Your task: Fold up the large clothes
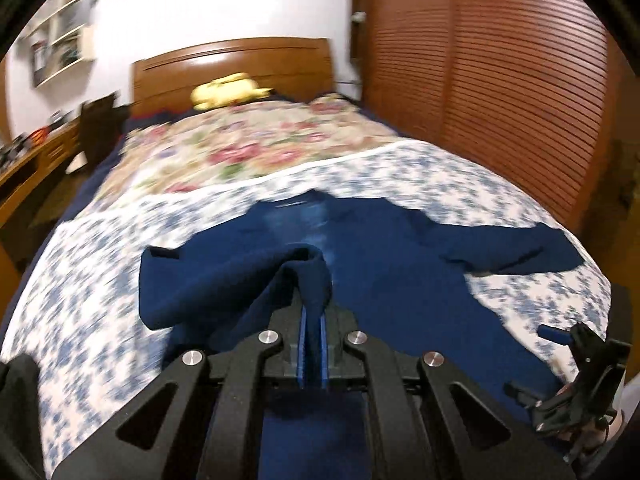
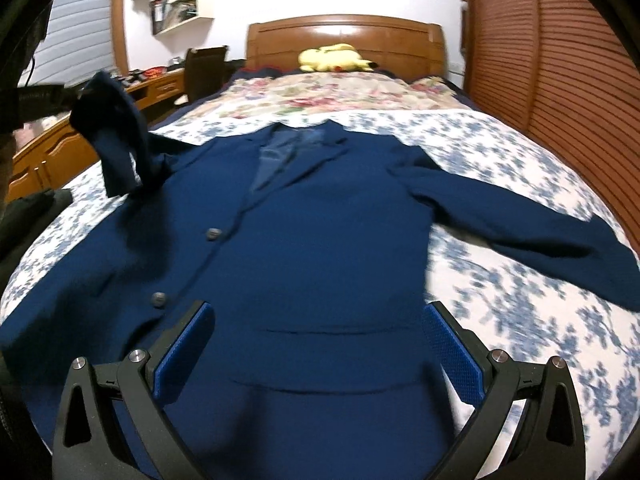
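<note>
A navy blue jacket (image 2: pixel 320 216) lies face up on the bed, collar toward the headboard, with two grey buttons down its front. Its right sleeve (image 2: pixel 520 216) stretches out to the right on the sheet. My left gripper (image 1: pixel 314 316) is shut on the jacket's left sleeve (image 1: pixel 304 276) and holds it lifted above the jacket; the raised sleeve also shows in the right wrist view (image 2: pixel 116 136). My right gripper (image 2: pixel 318 344) is open and empty, hovering over the jacket's lower front. It also shows in the left wrist view (image 1: pixel 576 364).
The bed has a blue-flowered white sheet (image 2: pixel 500 280) and a pink floral quilt (image 2: pixel 340 96) further back. A yellow plush toy (image 2: pixel 332 58) lies at the wooden headboard (image 2: pixel 344 36). A slatted wooden wardrobe (image 2: pixel 560 60) stands right, a desk (image 2: pixel 44 156) left.
</note>
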Demonstrator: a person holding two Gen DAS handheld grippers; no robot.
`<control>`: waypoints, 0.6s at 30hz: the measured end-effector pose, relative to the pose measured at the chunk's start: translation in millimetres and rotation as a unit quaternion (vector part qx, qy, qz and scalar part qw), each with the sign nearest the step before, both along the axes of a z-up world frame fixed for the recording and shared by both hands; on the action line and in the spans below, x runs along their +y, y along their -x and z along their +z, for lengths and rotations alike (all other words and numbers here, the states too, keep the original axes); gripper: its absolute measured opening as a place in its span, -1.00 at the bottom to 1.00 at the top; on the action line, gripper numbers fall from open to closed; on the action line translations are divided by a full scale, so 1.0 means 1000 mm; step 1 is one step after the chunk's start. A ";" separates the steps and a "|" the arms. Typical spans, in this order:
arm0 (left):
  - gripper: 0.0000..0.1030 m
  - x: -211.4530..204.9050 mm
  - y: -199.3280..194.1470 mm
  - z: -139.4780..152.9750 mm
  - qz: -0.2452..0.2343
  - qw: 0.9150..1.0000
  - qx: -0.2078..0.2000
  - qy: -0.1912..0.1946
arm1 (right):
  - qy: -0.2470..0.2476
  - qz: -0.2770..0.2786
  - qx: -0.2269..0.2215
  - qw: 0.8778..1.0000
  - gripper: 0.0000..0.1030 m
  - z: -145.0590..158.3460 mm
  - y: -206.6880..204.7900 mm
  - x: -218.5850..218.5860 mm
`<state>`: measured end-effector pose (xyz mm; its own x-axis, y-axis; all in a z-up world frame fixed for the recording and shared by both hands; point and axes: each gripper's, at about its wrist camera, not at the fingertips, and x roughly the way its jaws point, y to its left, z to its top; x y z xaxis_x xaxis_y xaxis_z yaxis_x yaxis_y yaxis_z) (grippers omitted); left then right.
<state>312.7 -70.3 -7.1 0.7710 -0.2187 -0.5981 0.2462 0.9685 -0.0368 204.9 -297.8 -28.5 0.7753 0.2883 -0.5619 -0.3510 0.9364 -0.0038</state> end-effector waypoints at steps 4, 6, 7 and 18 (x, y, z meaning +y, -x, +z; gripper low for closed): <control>-0.88 -0.038 -0.008 -0.006 -0.030 0.999 0.010 -0.011 | -0.003 -0.022 0.003 1.000 1.00 0.007 0.013 -0.021; -0.71 -0.048 -0.010 -0.017 -0.042 0.999 0.032 -0.012 | -0.006 -0.031 0.006 0.999 1.00 0.008 0.016 -0.026; -0.55 -0.050 -0.010 -0.020 -0.051 0.998 0.036 -0.010 | -0.009 -0.035 0.009 0.999 1.00 0.008 0.018 -0.029; 0.07 -0.025 0.037 -0.042 -0.055 0.998 0.017 -0.018 | -0.022 -0.012 0.012 1.000 1.00 0.015 0.009 0.000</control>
<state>275.3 -94.9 -48.9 0.7227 -0.2789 -0.6324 0.3504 0.9365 -0.0125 195.8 -297.7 -13.1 0.7689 0.2956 -0.5670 -0.3284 0.9434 0.0465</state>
